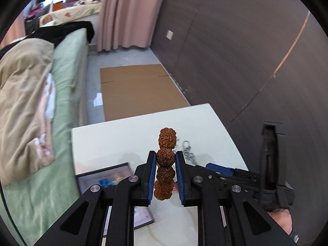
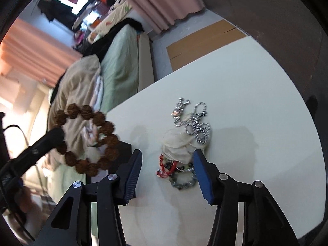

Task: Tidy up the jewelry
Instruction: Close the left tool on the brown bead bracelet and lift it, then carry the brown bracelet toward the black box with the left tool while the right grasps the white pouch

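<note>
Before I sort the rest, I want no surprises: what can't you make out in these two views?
- Box, left wrist view: contents blurred, and the left gripper holding the bead bracelet covers part of it.
- Small bracelets, right wrist view: tangled under a white pouch; their number is unclear.
- Silver chain, right wrist view: clasp too small to read.
- Right gripper: nothing gripped.

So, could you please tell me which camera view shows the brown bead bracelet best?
The right wrist view: the whole brown bead bracelet hangs as a full ring from the left gripper. The left wrist view shows it edge-on, only a column of beads between the pads.
</note>
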Demonstrator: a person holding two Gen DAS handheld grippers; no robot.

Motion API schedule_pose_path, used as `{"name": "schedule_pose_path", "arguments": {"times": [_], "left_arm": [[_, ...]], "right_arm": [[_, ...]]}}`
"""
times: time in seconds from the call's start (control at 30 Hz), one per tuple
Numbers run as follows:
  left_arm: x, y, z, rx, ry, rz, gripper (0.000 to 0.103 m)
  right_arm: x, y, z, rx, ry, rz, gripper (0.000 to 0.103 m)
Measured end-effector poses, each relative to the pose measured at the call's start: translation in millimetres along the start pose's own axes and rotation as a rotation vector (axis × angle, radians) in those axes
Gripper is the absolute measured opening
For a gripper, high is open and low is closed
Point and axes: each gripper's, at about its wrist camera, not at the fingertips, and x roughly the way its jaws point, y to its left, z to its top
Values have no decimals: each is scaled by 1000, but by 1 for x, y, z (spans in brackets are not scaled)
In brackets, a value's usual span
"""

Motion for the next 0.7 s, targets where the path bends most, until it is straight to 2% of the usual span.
{"name": "schedule_pose_path", "arguments": {"times": [0.17, 0.37, 0.4, 0.43, 0.5, 0.57, 0.7], "left_arm": [[-16, 27, -5, -50, -20, 18, 19], [-34, 53, -11, -110, -44, 22, 19], [-36, 57, -12, -119, -48, 23, 19], [-38, 60, -14, -128, -50, 24, 19], [-41, 65, -17, -141, -55, 26, 19], [-44, 70, -21, -152, -58, 25, 19], [-48, 77, -26, -172, -63, 18, 19]], "right_arm": [[19, 14, 7, -64, 40, -72, 54], [45, 21, 8, -154, 87, -237, 53], [51, 21, 6, -166, 99, -265, 41], [55, 20, 5, -171, 116, -276, 20], [56, 22, 4, -198, 107, -314, 5], [50, 22, 3, -186, 102, -269, 3], [19, 26, 5, -184, 32, -228, 3]]}}
